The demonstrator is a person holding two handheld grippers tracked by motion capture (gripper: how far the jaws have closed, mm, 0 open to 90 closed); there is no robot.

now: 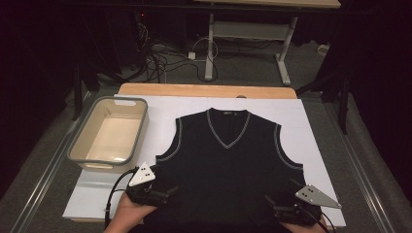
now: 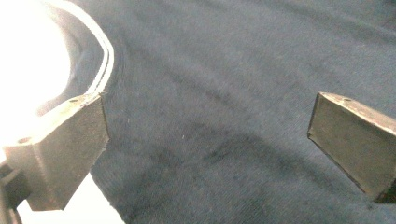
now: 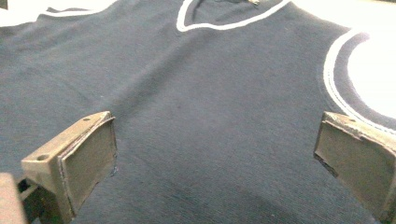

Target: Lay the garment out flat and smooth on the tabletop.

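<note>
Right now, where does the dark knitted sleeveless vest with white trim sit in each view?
High view: dark knitted sleeveless vest lies flat at table centre, right of the beige plastic tub.
Left gripper view: its fabric spreads under the open jaws.
Right gripper view: it spans the frame.
Shared landmark: white armhole trim.

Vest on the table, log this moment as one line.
vest: flat on table | left tongs: open, at hem | right tongs: open, at hem | tub: empty

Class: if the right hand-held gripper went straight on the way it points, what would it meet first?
Probably the vest: the right hand-held gripper, jaws open, looks low along the dark fabric toward the V-neck. Its height above the cloth is unclear.
</note>
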